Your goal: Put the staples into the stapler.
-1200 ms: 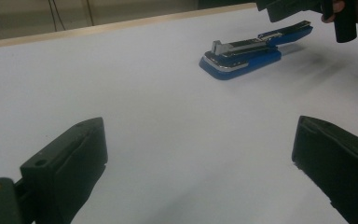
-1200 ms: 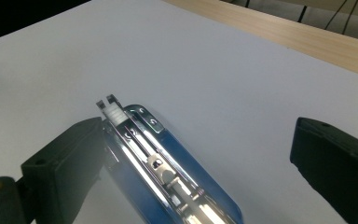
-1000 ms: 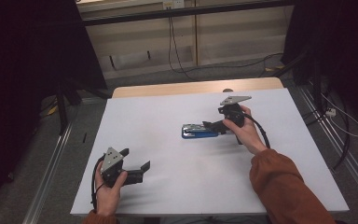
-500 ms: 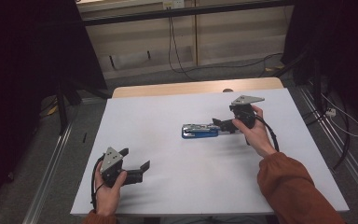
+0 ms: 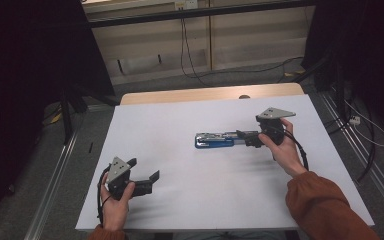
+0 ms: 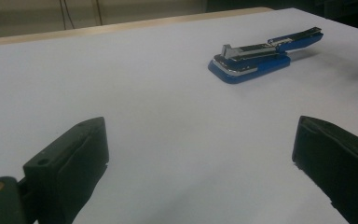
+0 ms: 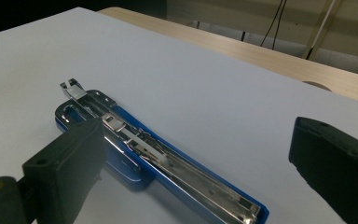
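Having retreated rightward, right gripper (image 5: 249, 138) off blue stapler (image 5: 215, 140).

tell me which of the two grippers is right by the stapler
The right gripper, at the far right of the table, its open jaws by the blue stapler. The left gripper sits open at the near left, well away.

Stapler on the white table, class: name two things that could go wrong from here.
1. The stapler lies opened flat with its metal staple track exposed; the open right tool hovering over it could snag the track.
2. It lies loose on the smooth table; a nudge may slide it.
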Demonstrator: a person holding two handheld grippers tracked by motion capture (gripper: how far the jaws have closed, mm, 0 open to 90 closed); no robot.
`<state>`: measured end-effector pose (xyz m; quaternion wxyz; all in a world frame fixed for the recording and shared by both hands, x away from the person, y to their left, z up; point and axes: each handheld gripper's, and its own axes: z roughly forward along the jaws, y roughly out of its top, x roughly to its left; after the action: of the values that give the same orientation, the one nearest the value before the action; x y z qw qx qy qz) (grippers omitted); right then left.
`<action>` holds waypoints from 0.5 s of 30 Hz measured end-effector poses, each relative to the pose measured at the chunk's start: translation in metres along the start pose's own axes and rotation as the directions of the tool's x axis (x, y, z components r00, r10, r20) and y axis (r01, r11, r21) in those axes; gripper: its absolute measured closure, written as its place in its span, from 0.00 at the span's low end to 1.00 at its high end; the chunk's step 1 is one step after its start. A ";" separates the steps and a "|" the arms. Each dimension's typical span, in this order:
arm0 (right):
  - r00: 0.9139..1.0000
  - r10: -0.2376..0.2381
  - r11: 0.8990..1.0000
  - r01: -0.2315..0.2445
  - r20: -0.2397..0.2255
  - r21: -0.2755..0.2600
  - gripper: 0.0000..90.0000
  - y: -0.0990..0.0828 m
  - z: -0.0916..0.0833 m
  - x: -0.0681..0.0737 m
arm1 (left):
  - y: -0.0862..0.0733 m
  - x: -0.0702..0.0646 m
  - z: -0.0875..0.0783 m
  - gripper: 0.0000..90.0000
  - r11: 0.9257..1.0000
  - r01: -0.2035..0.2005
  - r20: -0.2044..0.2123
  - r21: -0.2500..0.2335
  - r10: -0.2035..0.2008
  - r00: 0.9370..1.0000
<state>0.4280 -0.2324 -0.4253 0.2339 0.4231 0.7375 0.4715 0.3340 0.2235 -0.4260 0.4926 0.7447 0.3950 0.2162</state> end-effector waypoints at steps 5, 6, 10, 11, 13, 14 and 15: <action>0.999 0.017 1.000 -0.017 0.030 -0.009 0.04 -0.005 -0.008 -0.004 | 0.000 0.001 0.003 0.05 1.000 -0.012 -0.008 0.023 0.012 1.000; 0.999 0.021 1.000 -0.020 0.038 -0.015 0.04 -0.006 -0.010 -0.005 | 0.001 0.001 0.003 0.05 1.000 -0.010 -0.008 0.023 0.010 1.000; 0.998 0.039 0.999 -0.039 0.045 -0.013 0.04 -0.011 -0.017 -0.008 | 0.001 0.001 0.002 0.05 1.000 -0.001 -0.012 0.016 0.002 1.000; 0.998 0.040 0.999 -0.039 0.049 -0.014 0.04 -0.013 -0.019 -0.008 | 0.001 0.001 0.002 0.05 1.000 -0.001 -0.012 0.017 0.001 1.000; 0.998 0.042 0.999 -0.041 0.054 -0.017 0.04 -0.015 -0.022 -0.009 | 0.001 0.001 0.002 0.05 1.000 -0.006 -0.008 0.018 0.006 1.000; 0.998 0.036 0.999 -0.035 0.058 -0.020 0.04 -0.015 -0.024 -0.009 | 0.001 0.001 0.002 0.05 1.000 -0.006 -0.006 0.018 0.006 1.000; 0.998 0.033 0.999 -0.031 0.062 -0.024 0.04 -0.016 -0.027 -0.009 | 0.001 0.000 0.002 0.05 1.000 -0.006 -0.004 0.020 0.006 1.000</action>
<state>0.4059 -0.2563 -0.4274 0.2541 0.4466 0.7175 0.4702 0.3358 0.2226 -0.4253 0.4836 0.7503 0.3959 0.2154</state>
